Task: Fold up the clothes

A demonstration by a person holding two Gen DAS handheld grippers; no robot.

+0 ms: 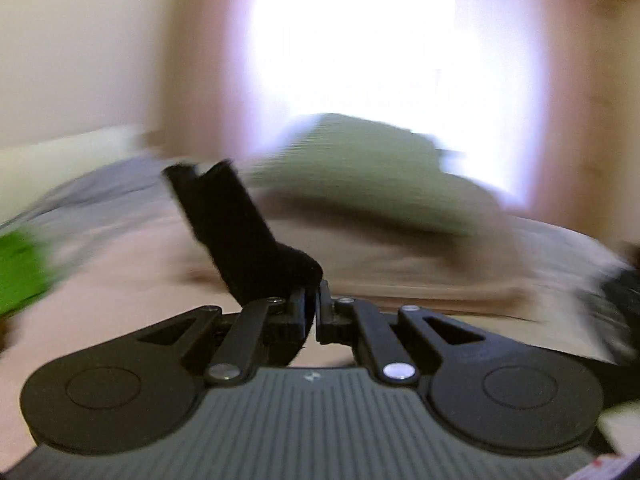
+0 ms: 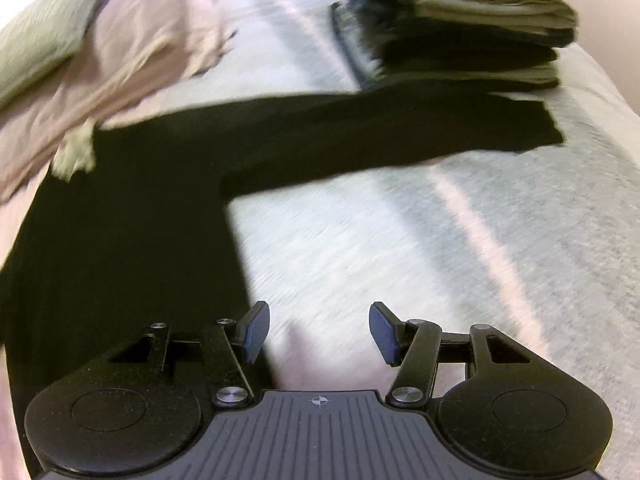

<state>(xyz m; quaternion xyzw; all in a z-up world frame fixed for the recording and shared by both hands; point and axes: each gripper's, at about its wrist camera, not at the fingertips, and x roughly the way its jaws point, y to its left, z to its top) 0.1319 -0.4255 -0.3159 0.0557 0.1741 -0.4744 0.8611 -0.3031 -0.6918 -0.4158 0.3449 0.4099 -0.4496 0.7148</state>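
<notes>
- The left gripper (image 1: 313, 294) has its jaws pinched on a sleeve end of the black garment (image 2: 132, 216), which lies spread on the bed (image 2: 460, 248).
- The right gripper (image 2: 318, 332) hovers with its jaws wide and empty, just beside the garment's body.
- Step in hand, likely: folding a sleeve inward; next, the other sleeve — it reaches toward the folded stack (image 2: 472, 28).
- The pink sheet (image 2: 132, 52) and green pillow (image 2: 44, 28) crowd the garment's far edge.

Cream wall (image 1: 80, 40), bright curtained window (image 1: 360, 32), bed (image 2: 400, 240)
</notes>
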